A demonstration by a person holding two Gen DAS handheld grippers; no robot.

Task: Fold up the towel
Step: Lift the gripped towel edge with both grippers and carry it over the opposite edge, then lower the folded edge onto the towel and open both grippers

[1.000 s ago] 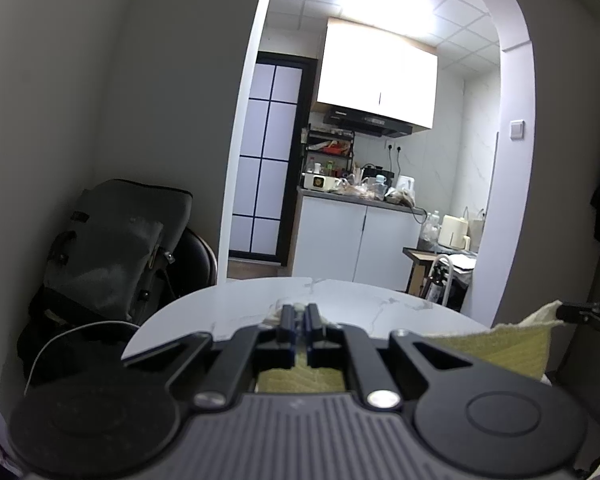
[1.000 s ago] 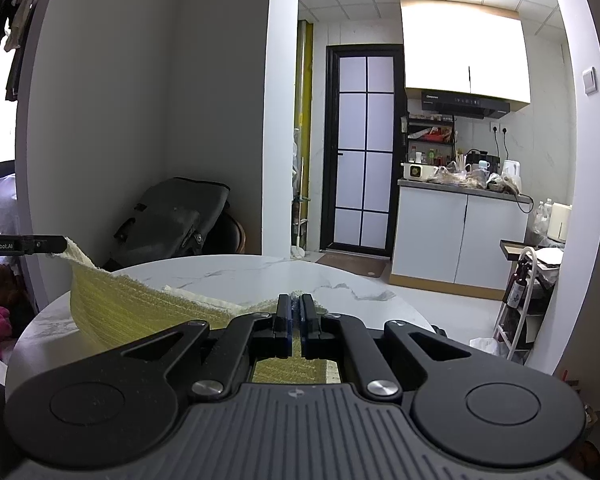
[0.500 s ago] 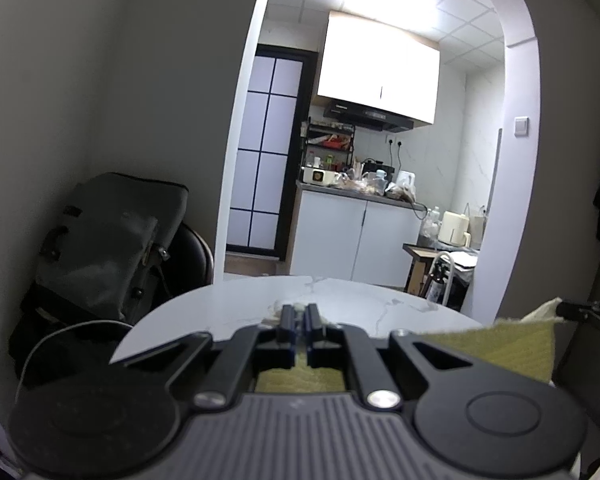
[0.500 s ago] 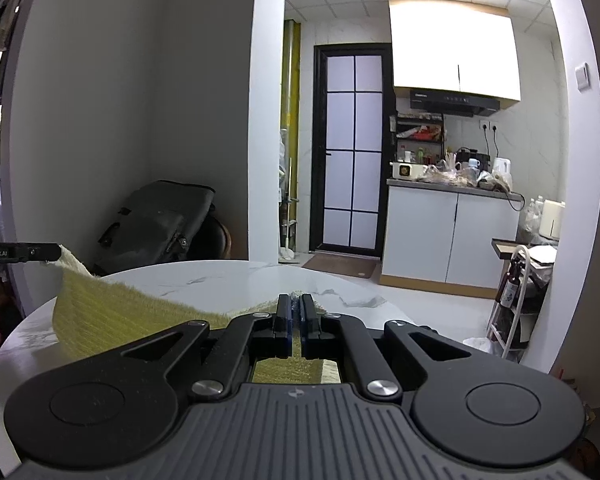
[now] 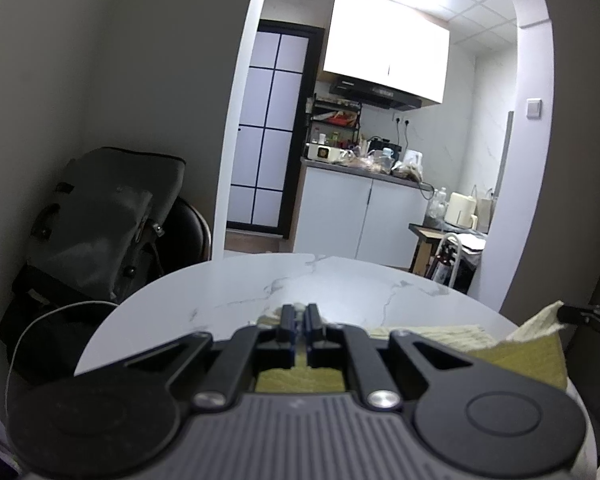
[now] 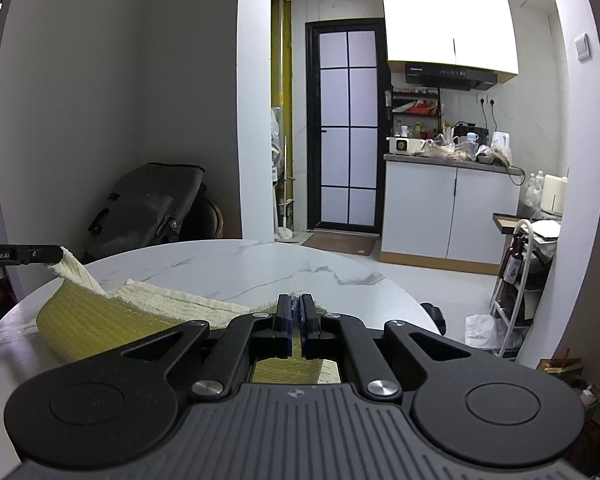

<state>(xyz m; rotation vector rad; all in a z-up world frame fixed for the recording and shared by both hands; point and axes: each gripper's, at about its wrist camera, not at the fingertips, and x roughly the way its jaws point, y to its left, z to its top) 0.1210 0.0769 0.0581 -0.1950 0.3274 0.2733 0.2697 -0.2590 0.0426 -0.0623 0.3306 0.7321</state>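
A yellow-green towel (image 6: 111, 316) with a cream edge hangs stretched between my two grippers over a round white marble table (image 6: 235, 268). My right gripper (image 6: 295, 306) is shut on one corner of it. My left gripper (image 5: 298, 314) is shut on the other corner; it also shows at the left edge of the right wrist view (image 6: 39, 254). In the left wrist view the towel (image 5: 520, 356) sags to the right, where the right gripper's fingertips (image 5: 580, 314) pinch its corner. The towel's lower part touches the table.
A dark bag on a chair (image 5: 99, 216) stands behind the table by the wall. Beyond an arch is a kitchen with white cabinets (image 6: 448, 208) and a black-framed door (image 6: 348, 128). A wire rack with bottles (image 6: 516, 276) stands at the right.
Both grippers have come down and forward with the towel. More tabletop shows, and the towel hangs lower, closer to the table.
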